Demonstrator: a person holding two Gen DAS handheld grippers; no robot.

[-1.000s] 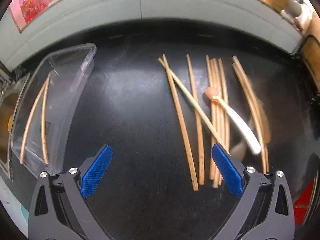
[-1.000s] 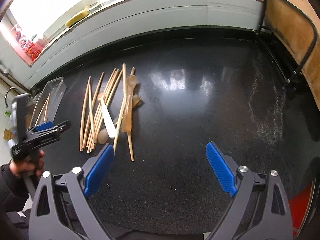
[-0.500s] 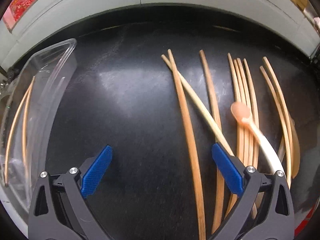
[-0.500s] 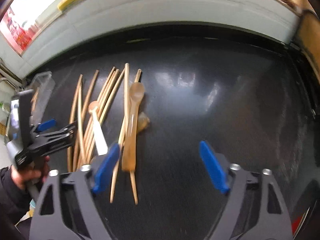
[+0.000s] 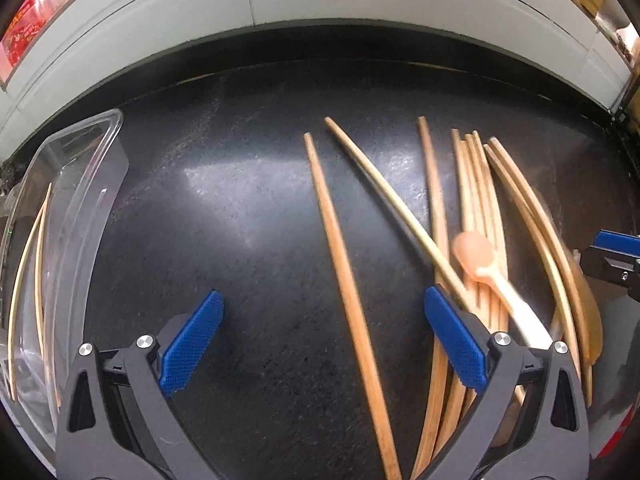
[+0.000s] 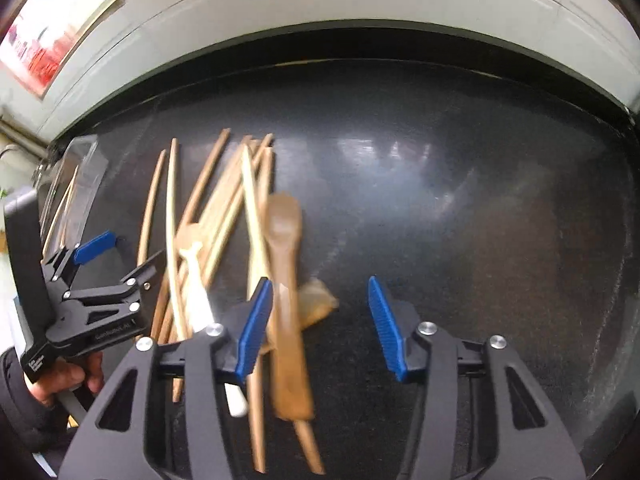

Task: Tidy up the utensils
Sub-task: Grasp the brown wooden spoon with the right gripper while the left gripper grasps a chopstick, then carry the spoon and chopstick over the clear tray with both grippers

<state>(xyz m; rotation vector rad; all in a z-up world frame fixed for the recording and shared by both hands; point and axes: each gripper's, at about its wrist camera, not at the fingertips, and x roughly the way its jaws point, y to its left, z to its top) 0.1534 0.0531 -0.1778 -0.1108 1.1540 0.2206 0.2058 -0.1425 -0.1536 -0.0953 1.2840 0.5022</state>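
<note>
Several wooden chopsticks lie in a loose pile on the black counter, with a white-handled spoon across them. My left gripper is open, low over the counter, with one chopstick between its fingers. In the right wrist view the pile lies left of centre, with a brown wooden spoon on it. My right gripper is open, its left finger over the spoon's handle. The left gripper also shows there. A clear plastic tray at left holds two chopsticks.
A pale wall ledge runs along the back of the counter. A small translucent brown piece lies beside the brown spoon. The bare black counter stretches to the right of the pile.
Both grippers have moved forward and down toward the pile. The left now straddles the leftmost chopstick. The right has swung left over the brown spoon.
</note>
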